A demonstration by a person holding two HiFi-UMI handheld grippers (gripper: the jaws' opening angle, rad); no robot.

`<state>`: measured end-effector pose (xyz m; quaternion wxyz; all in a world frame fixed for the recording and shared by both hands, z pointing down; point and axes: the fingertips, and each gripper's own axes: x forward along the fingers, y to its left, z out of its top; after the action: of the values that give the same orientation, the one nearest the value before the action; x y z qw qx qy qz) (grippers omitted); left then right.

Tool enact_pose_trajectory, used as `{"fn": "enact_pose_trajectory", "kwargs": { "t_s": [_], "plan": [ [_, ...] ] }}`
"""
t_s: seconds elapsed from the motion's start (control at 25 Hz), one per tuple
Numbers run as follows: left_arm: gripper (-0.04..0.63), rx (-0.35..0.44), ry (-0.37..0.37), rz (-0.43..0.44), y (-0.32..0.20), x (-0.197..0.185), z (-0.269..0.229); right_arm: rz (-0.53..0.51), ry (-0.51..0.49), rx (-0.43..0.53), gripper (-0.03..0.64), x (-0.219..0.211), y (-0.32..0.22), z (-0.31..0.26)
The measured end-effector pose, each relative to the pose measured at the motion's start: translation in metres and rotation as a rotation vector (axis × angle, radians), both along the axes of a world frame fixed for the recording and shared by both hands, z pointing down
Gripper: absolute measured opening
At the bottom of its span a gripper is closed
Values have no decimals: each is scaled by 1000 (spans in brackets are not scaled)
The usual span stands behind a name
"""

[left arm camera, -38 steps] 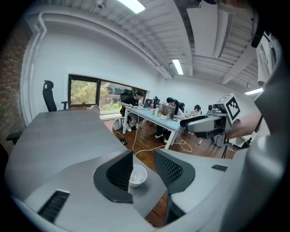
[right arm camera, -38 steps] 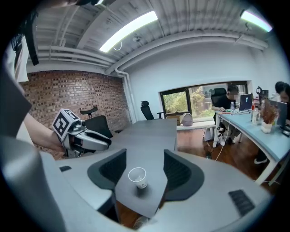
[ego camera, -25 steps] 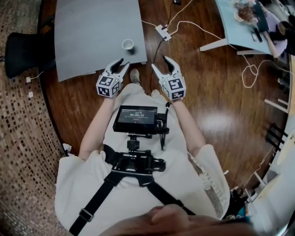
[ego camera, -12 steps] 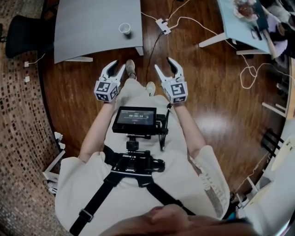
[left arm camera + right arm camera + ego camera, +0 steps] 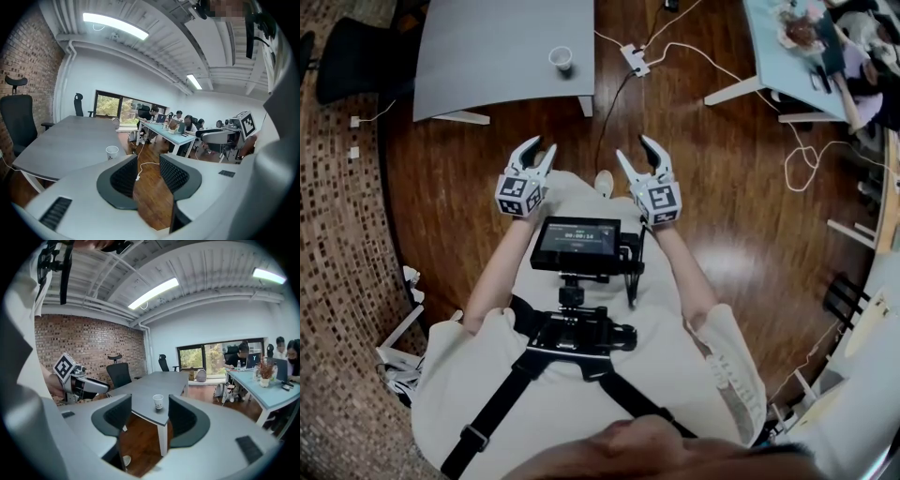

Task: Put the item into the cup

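A white paper cup stands near the front edge of a grey table, well ahead of both grippers. My left gripper and right gripper are held side by side over the wooden floor in front of the person's body, both open with nothing between the jaws. In the left gripper view the cup sits left of the open left gripper. Seen from the right gripper view, the cup shows between the jaws of the right gripper, far off. I see no item to put in.
A white power strip with trailing cables lies on the floor right of the table leg. A black office chair stands at the far left. A light blue table with people seated is at the upper right.
The person has stepped back from the grey table, so cup and table now lie farther ahead of the grippers. Both grippers stay open and empty.
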<state>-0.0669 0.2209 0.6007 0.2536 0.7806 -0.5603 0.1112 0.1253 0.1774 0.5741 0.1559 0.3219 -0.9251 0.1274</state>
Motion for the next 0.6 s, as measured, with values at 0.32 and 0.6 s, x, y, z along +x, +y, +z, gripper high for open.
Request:
{"fn": "enact_pose_trajectory", "kwargs": {
  "t_s": [0.32,0.6],
  "plan": [
    [149,2,-21,86,-17,-6,0,57,-11,-16,252,-4,-4,11],
    [149,2,-33,130,-26,-5,1,113,-19,29,252,-7,-7,3]
  ]
}}
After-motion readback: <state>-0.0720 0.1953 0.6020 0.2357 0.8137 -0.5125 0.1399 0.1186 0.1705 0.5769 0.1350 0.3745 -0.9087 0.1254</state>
